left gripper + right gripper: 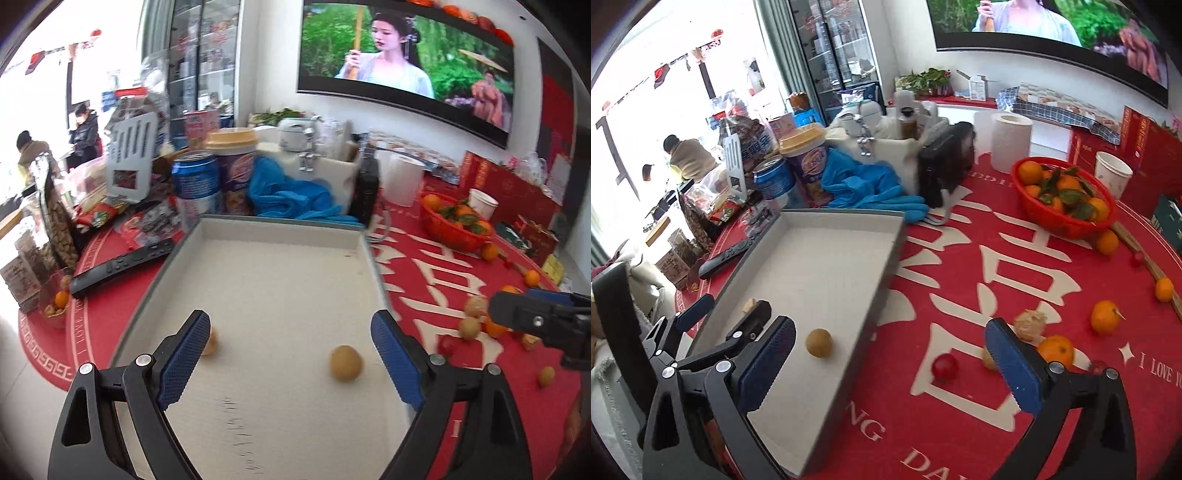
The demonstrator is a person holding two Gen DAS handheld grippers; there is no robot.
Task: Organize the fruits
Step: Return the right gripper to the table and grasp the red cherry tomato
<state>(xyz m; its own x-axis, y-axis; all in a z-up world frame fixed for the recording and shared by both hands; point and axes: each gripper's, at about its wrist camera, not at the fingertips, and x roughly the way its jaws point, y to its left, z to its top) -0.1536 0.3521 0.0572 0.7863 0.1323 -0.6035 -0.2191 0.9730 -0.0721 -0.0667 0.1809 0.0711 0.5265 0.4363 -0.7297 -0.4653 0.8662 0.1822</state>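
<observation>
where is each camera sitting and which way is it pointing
Left wrist: rides the left hand-held gripper, held open over the gray tray, facing the cluttered back of the table; its own blue pads frame a brown fruit, and the right hand-held gripper shows at the right edge.
Right wrist: rides the right hand-held gripper, open over the red tablecloth by the tray's right side; the left one shows at lower left.
Shared: tray, brown fruit, red basket of oranges, wall screen.

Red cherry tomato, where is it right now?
In the right wrist view the red cherry tomato lies on the red tablecloth, right of the grey tray, between the right gripper's open fingers, left of a tan longan.
</observation>
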